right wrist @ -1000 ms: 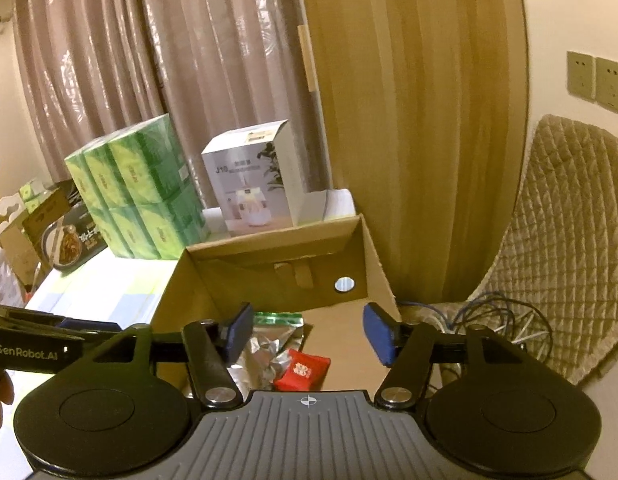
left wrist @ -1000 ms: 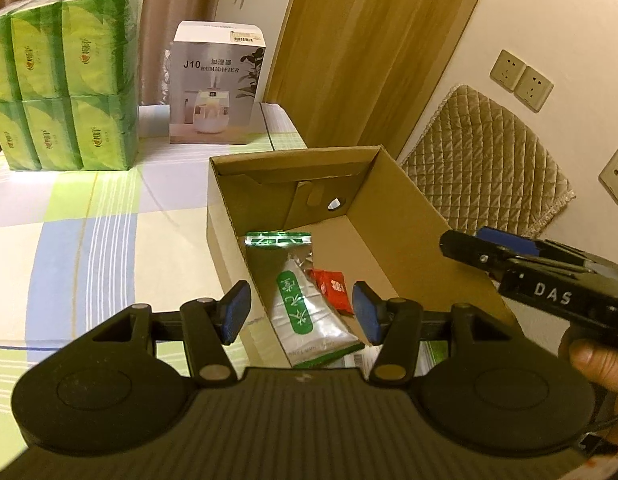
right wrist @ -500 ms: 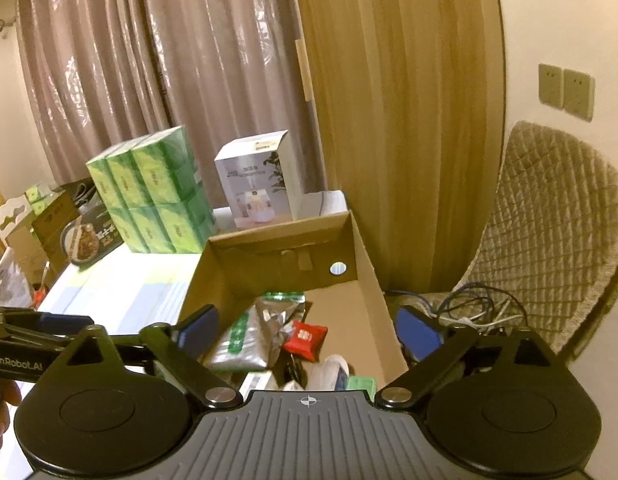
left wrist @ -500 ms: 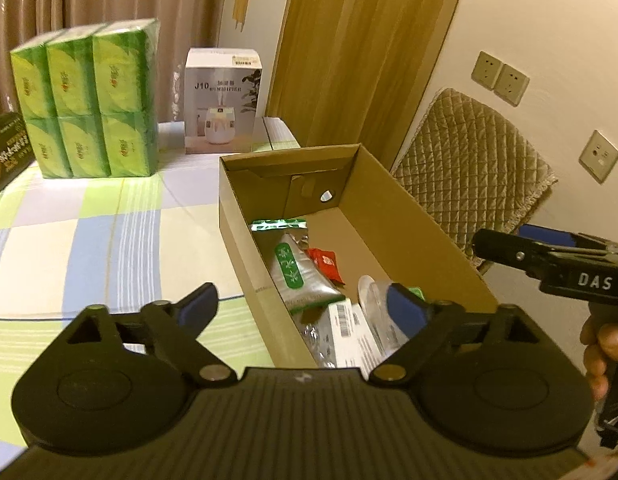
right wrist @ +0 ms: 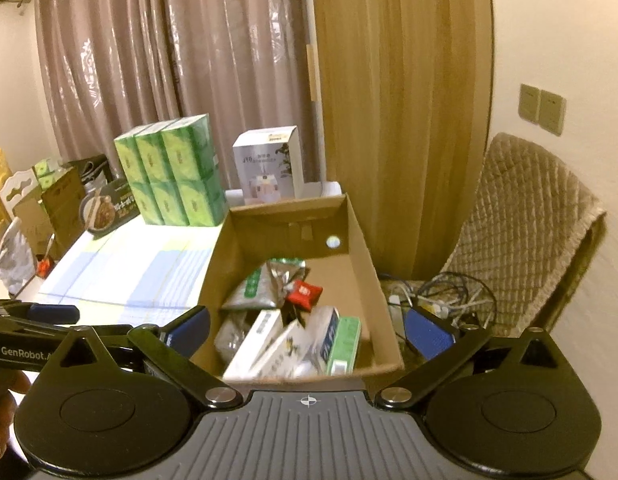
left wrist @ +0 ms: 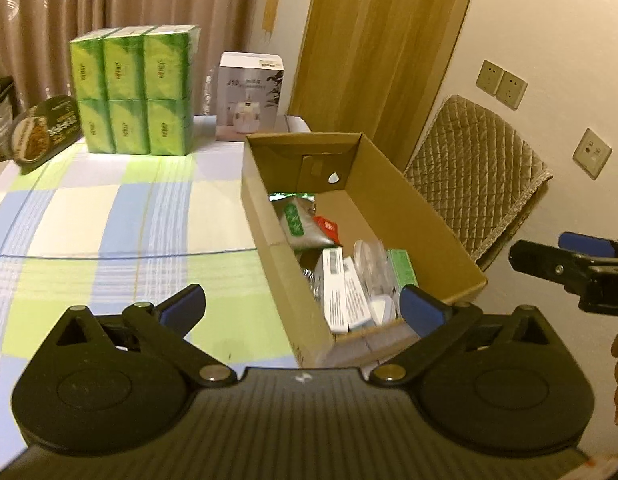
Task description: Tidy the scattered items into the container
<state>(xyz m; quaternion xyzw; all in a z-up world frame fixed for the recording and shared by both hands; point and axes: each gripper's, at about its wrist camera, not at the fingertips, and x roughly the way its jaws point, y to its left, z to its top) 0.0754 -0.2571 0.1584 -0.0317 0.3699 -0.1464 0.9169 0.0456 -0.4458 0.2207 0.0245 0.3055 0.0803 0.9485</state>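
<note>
Faintly, "GenRobot" marks the left gripper (right wrist: 29,320) beside the cardboard box (right wrist: 361,264).

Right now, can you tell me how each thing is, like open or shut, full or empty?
left gripper: open, holding nothing.
right gripper: open, holding nothing.
cardboard box: open on top, holding packets and small boxes.
silver packet: lying inside the box.
red packet: lying inside the box.
humidifier box: shut, standing upright.

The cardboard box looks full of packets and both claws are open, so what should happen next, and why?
Probably just draw both grippers back and stop. The left gripper and right gripper are open and hold nothing, the packets lie inside the cardboard box, and no loose item shows on the checked tablecloth in front.
</note>
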